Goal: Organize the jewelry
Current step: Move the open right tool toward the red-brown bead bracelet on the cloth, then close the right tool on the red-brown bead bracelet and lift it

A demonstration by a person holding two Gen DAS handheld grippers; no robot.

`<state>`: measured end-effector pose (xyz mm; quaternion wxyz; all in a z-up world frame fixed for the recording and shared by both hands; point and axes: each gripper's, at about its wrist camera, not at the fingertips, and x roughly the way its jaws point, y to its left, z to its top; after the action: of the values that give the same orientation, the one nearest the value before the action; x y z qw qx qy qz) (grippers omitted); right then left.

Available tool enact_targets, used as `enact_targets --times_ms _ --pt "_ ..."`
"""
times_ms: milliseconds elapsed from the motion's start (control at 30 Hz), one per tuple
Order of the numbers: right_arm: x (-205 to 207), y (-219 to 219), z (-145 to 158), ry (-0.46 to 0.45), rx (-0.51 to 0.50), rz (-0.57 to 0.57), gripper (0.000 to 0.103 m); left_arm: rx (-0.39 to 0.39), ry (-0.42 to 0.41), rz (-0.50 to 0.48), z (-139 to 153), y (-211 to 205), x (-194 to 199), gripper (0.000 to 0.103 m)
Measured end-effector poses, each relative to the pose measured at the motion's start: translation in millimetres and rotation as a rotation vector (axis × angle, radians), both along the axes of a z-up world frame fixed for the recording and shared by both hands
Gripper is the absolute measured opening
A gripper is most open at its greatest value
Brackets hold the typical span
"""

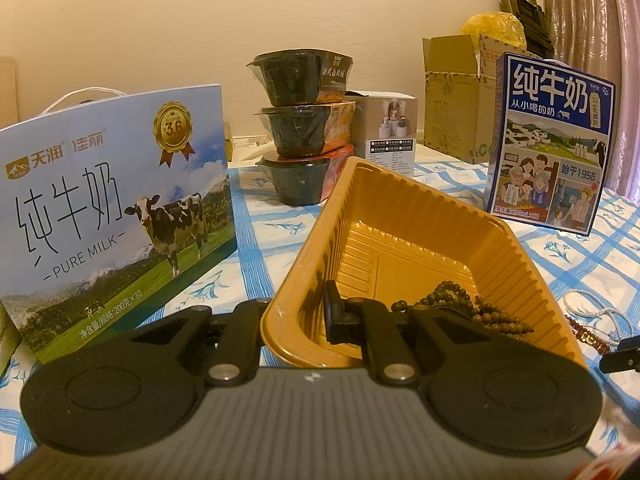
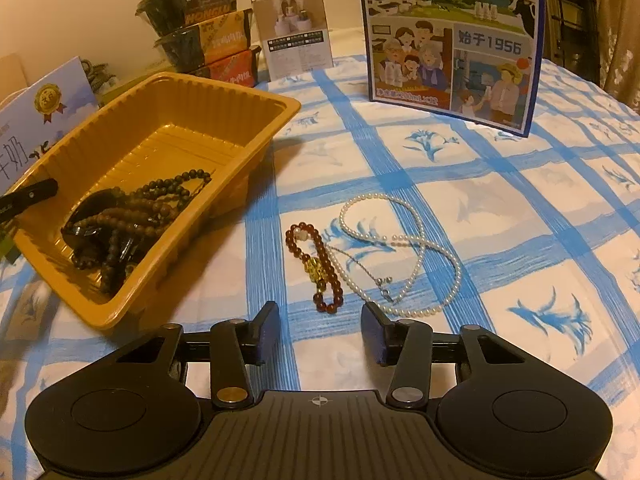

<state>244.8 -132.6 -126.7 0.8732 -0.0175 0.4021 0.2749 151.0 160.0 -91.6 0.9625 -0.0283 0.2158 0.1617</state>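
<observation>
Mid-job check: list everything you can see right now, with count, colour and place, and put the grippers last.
tray: one, yellow, left on the cloth
dark beads: a heap, brown, inside the tray
red bracelet: one, dark red with a gold charm, on the cloth right of the tray
pearl necklace: one, white, beside the red bracelet
food bowls: three, black, stacked behind the tray
milk boxes: two, light blue at left, dark blue at right
small box: one, white, by the bowls
cardboard box: one, brown, at the back
tablecloth: white, blue checks
left gripper: shut on the tray's near wall
right gripper: open, fingers just short of the red bracelet
</observation>
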Motion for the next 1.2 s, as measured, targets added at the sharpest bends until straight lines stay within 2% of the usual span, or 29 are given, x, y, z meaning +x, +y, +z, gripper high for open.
enact_targets --times_ms 133,233,300,367,567,733,967,1200 --pt "4 6 -2 -0.01 -0.004 -0.005 0.043 0.002 -0.001 -0.001 0 0 0 0.012" --pt "7 10 -4 -0.024 -0.007 -0.016 0.03 0.0 0.0 0.0 0 0 0 0.012" --pt "7 14 -5 -0.042 -0.013 -0.017 0.016 0.001 0.0 -0.001 0 0 0 0.012" --pt "5 19 -5 -0.06 -0.017 0.001 0.011 0.001 0.0 -0.002 0 0 0 0.012" --pt "-20 25 -4 -0.037 0.012 0.107 0.008 -0.002 -0.001 0.0 0 0 -1 0.012" --pt "-42 21 0 -0.009 0.02 0.146 0.009 -0.003 -0.001 0.001 -1 1 0 0.012" --pt "-11 14 4 -0.023 0.074 -0.022 0.011 -0.004 -0.001 0.004 -2 0 -1 0.012" --pt "9 29 -1 -0.067 0.051 -0.041 0.011 -0.004 0.0 0.001 -1 1 0 0.012"
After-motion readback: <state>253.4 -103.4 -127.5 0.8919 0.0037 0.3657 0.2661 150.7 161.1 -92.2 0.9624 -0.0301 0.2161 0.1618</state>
